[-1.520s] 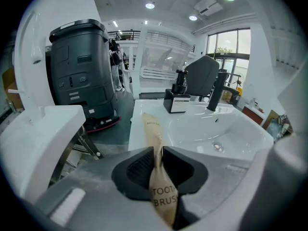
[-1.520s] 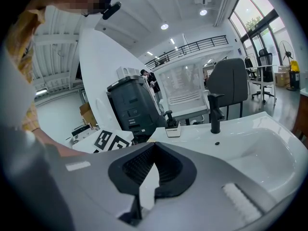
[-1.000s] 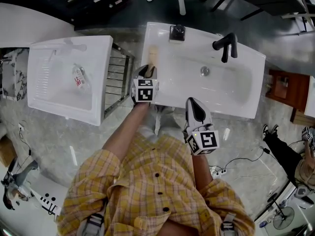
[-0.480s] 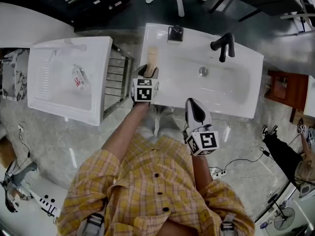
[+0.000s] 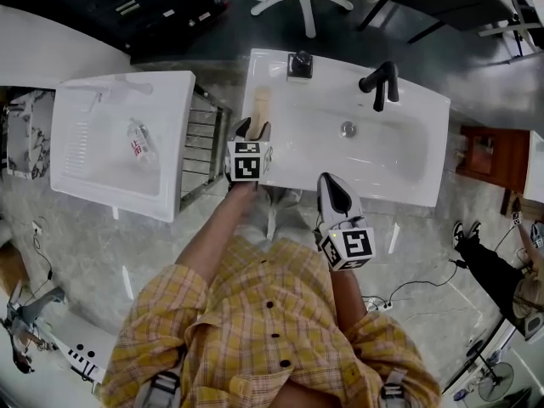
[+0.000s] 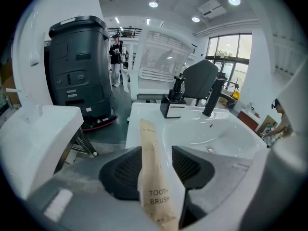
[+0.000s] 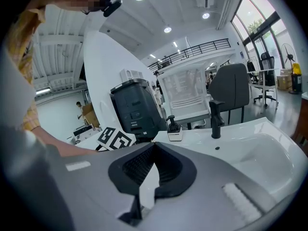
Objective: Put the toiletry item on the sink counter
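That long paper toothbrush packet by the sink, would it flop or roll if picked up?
Probably stiff: the toothbrush packet lies straight. Likely light, being slim paper. It looks flat, so rolling seems unlikely.

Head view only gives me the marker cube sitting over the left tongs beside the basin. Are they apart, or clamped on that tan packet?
Observer: Apart. In the left gripper view the left tongs stand open, with the paper packet lying between them and a clear gap showing on its right side.
Operator: What is the packet, exactly?
Observer: Its print reads TOOTH BRUSH.
Operator: And the right tongs?
Observer: The right gripper view shows the right tongs closed together with nothing between them.
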Demonstrator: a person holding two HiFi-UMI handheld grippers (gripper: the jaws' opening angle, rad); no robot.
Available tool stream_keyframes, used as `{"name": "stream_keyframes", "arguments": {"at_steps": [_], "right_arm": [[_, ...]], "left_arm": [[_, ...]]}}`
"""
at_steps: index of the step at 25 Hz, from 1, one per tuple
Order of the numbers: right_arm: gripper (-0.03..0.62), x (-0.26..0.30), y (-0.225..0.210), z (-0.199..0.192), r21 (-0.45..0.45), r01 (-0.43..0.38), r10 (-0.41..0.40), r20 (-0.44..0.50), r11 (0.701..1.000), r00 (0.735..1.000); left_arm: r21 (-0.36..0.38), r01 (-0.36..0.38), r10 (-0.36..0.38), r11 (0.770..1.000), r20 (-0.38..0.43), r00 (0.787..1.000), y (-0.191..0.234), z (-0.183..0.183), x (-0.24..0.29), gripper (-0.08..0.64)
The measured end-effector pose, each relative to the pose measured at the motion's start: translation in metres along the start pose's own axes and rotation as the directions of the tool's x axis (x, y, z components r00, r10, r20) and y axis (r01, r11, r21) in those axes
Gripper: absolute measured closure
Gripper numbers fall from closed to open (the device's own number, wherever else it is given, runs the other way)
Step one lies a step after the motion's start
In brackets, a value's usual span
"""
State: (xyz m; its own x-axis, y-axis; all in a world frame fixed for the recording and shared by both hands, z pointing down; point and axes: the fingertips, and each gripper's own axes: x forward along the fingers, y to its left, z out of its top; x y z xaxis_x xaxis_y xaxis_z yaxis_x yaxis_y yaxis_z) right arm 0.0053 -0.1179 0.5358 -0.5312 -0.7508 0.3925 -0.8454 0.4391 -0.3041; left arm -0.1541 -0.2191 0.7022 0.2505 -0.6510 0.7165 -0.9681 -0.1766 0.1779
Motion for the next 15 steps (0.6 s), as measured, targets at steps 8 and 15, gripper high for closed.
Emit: {"name": "stream_keyframes", "arguments": {"at_steps": [8, 15], "right_arm": [[0.592, -0.001, 0.003, 0.013, -0.010, -0.006, 0.006, 0.027, 1.000, 1.000], [0.592, 0.001, 0.010, 0.027, -0.028, -0.026, 0.027, 0.048, 0.999, 0.998]], "left_arm": [[0.007, 0.004, -0.004, 1.000, 0.021, 1.000, -0.003, 0.011, -0.019, 0.373], [0.002, 0.021, -0.021, 1.000, 0.051, 0.998, -0.010, 0.022, -0.035, 0.374]]}}
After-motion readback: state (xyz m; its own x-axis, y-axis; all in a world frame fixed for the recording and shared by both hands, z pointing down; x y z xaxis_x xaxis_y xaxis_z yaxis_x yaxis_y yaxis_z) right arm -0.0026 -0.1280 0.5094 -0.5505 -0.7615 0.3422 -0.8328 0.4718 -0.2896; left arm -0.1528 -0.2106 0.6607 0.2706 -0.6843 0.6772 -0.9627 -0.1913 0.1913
